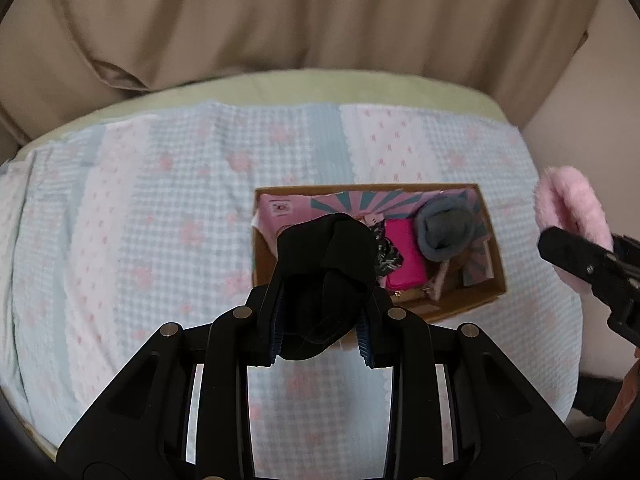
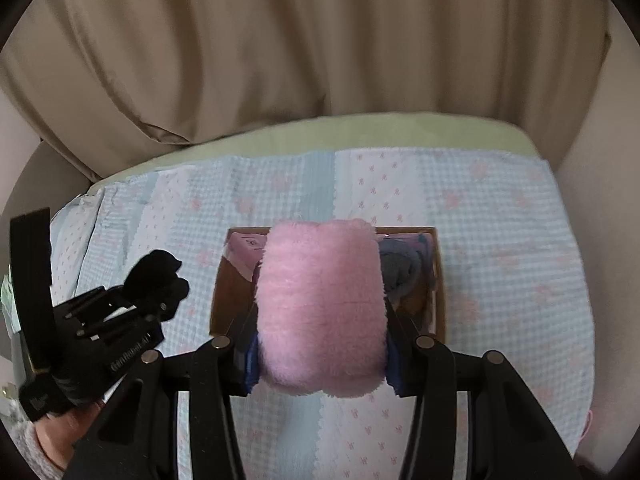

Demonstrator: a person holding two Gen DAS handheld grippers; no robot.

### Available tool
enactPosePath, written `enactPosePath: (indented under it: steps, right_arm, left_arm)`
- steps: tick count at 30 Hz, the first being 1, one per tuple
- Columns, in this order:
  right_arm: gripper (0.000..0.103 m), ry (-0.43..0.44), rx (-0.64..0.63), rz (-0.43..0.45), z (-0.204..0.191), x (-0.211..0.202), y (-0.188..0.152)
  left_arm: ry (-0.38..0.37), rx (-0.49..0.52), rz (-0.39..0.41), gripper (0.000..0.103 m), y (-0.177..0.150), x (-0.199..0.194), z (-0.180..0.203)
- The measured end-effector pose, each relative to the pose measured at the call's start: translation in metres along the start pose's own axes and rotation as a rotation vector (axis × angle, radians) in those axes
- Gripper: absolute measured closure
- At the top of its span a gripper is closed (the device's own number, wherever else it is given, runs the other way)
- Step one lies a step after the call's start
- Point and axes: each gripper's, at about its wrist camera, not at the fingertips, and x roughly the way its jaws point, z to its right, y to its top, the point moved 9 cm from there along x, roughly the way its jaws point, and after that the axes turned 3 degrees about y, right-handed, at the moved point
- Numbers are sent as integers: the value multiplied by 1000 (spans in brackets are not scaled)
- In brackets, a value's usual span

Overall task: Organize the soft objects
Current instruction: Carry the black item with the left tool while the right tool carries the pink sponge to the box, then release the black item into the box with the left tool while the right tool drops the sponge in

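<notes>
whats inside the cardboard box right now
The cardboard box holds a rolled grey sock, a bright pink pouch and a dark patterned piece, on printed pink paper. The black sock held in front hides the box's left part.

Beige curtain [image 1: 280, 20] behind bed; checked blue-pink coverlet [image 1: 160, 208] (green sheet beneath).

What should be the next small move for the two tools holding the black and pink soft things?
Probably lower the left tool with its black bundle into the cardboard box, which already holds a grey roll. The right tool, gripping the pink fluffy roll, could follow.
</notes>
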Motion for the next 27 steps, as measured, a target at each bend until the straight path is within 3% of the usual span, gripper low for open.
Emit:
enactPosePath:
  steps: [8,14,15,16,17,18,20,22,27]
  right_arm:
    - [59,29,5,-139,19,94,18]
    - [59,42,9,-230,30,140,10]
    - [59,49,15,-238,31,143,10]
    - [59,55,24,-247,32,148,11]
    - [58,61,37,-264,34,153,11]
    - [54,64,47,-281,36,158,11]
    - [39,60,58,-291,40,165,13]
    - [11,52,65,-275,44,165,17]
    - [9,47,92,-253,51,156,19]
  left_arm:
    - [-6,39,-140,77,15,100,8]
    - [-4,65,-217,76,10,146,11]
    - [-3,70,-224,65,9,151,12]
    - [6,79,-231,33,8,155,12]
    - [15,86,-235,12,8,157,12]
    - [25,92,-240,1,7,159,13]
    - [18,93,-240,0,7,160,14]
    - [1,91,-238,0,7,160,16]
    - [6,96,-240,0,3,156,16]
